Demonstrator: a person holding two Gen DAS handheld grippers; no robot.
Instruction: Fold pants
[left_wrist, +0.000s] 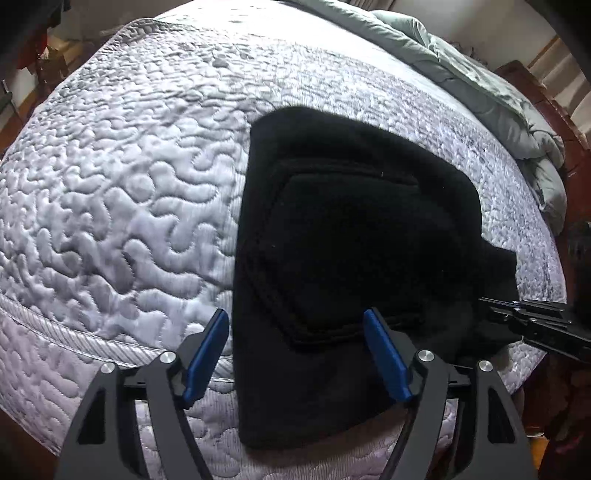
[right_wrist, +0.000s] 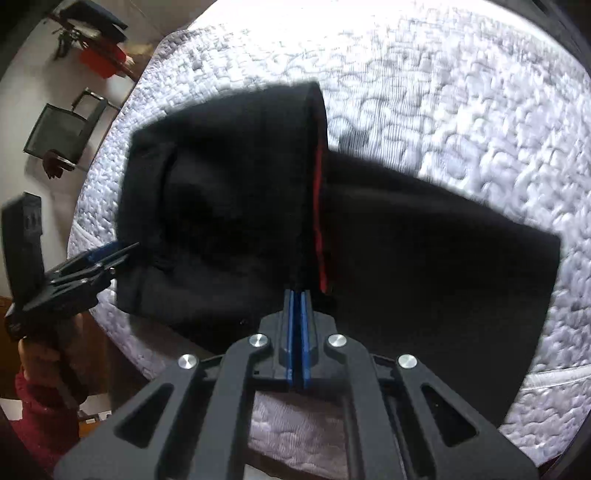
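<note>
Black pants (left_wrist: 351, 258) lie folded on a white quilted mattress (left_wrist: 129, 192). My left gripper (left_wrist: 295, 321) is open, its blue fingers (left_wrist: 207, 354) astride the pants' near edge, just above the fabric. In the right wrist view the pants (right_wrist: 240, 203) show a folded-over layer with a red inner strip (right_wrist: 317, 221). My right gripper (right_wrist: 296, 295) is shut on the edge of that folded layer and holds it lifted. The right gripper (left_wrist: 491, 306) also shows at the right of the left wrist view, and the left gripper (right_wrist: 122, 251) at the left of the right wrist view.
A grey-green duvet (left_wrist: 480, 85) is bunched along the far right side of the bed. The mattress edge (left_wrist: 110, 332) runs near me. A black chair (right_wrist: 62, 133) and a red box (right_wrist: 99, 59) stand beside the bed. A wooden bed frame (left_wrist: 535, 96) is at the right.
</note>
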